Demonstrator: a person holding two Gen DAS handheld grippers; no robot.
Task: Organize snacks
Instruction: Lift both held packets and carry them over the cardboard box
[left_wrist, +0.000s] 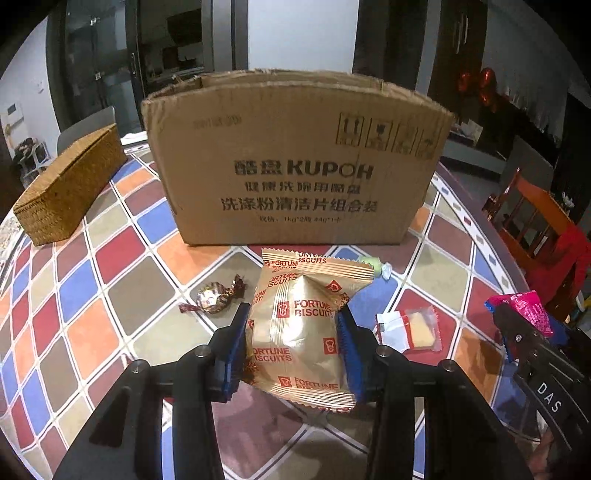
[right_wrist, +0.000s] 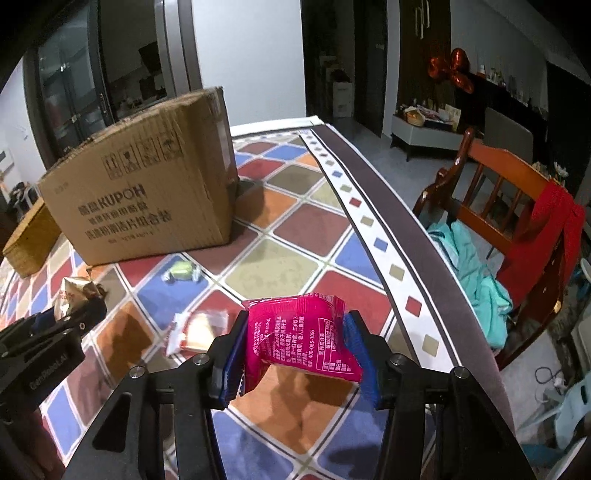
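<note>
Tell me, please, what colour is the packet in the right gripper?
Magenta pink packet with white print, clearest in the right wrist view.

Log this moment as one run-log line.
left gripper: shut on gold biscuit packet | right gripper: shut on pink packet | on table: brown candy, clear-wrapped snack | cardboard box: behind

My left gripper (left_wrist: 293, 332) is a black frame with two angled arms, each ending in a ribbed blue pad (left_wrist: 231, 354). Round silver screws (left_wrist: 202, 350) sit on the knuckles. My right gripper (right_wrist: 295, 343) is built the same: black arms, blue ridged pads (right_wrist: 360, 354), silver screw heads (right_wrist: 397, 357). Seen from the side, each body carries white lettering, only partly readable.
</note>
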